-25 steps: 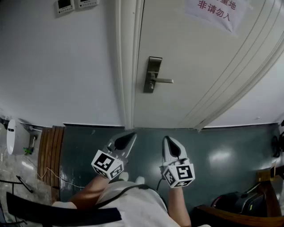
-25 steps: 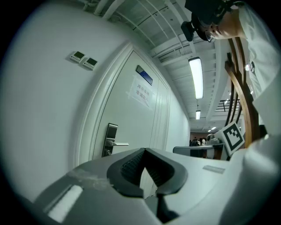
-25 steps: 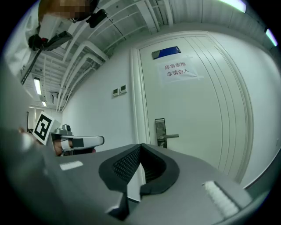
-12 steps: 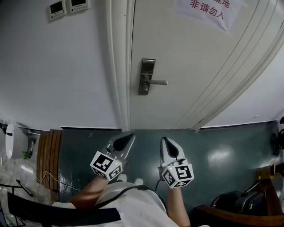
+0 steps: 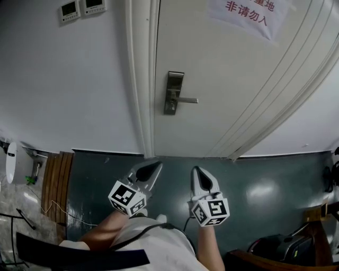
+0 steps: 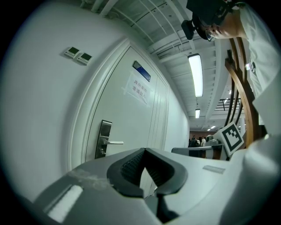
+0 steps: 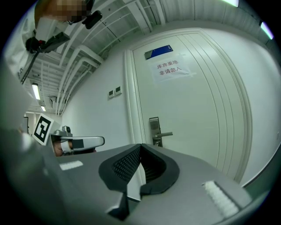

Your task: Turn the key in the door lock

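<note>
In front of a closed white door (image 5: 228, 90), the job of turning the key had not yet begun. At the far left, two small control panels (image 5: 85, 7) hung on the white wall beside the door frame (image 5: 142, 79). Below, over the dark green floor (image 5: 265, 185), the person held the left gripper (image 5: 157, 163) level and aimed at the door. Its fingers (image 6: 127, 169) were pressed together at the tips with nothing between them. Just right of the frame sat the metal lock plate (image 5: 172, 92), its lever handle (image 5: 186, 100) pointing right. The keyhole area lay under the handle, but it was too small to tell whether a key stood in it. The right gripper (image 5: 197, 170) was held beside the left one, also level, closed and empty. Both grippers were well apart from the lock and touched nothing. A paper notice (image 5: 249, 13) was stuck high on the door at the right.

By the look of it, the whole task remained: closing the gap to the door, taking hold of the key at the lock, and turning it.
</note>
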Demonstrator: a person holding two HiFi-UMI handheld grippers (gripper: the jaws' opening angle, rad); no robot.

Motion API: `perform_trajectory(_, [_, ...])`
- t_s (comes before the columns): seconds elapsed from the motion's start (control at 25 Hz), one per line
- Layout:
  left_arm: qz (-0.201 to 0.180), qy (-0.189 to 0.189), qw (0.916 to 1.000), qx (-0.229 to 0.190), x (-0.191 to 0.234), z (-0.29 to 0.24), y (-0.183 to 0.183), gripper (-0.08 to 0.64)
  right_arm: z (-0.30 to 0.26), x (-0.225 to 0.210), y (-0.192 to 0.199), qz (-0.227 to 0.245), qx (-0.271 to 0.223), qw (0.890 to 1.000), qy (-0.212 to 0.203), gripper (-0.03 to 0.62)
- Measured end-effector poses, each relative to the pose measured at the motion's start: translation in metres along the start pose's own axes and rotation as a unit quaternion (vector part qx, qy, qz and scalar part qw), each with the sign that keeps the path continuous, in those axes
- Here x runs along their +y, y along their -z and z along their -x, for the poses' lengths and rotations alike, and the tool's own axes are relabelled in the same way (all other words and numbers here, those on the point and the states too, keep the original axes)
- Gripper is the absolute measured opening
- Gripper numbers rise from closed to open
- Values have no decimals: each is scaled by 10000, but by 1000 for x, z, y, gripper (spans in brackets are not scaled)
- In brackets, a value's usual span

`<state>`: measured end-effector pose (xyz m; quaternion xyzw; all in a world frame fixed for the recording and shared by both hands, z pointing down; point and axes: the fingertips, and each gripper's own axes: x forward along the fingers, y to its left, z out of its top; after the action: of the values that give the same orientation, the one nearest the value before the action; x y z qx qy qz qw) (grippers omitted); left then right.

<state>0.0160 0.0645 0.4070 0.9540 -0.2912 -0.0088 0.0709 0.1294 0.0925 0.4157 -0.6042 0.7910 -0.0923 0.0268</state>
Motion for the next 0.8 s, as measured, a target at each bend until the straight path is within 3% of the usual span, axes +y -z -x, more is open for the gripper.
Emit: perform_trajectory(0.8, [13, -440, 9990, 63, -3, 6, 15, 5, 0, -5, 19, 66, 220, 9992, -341, 8])
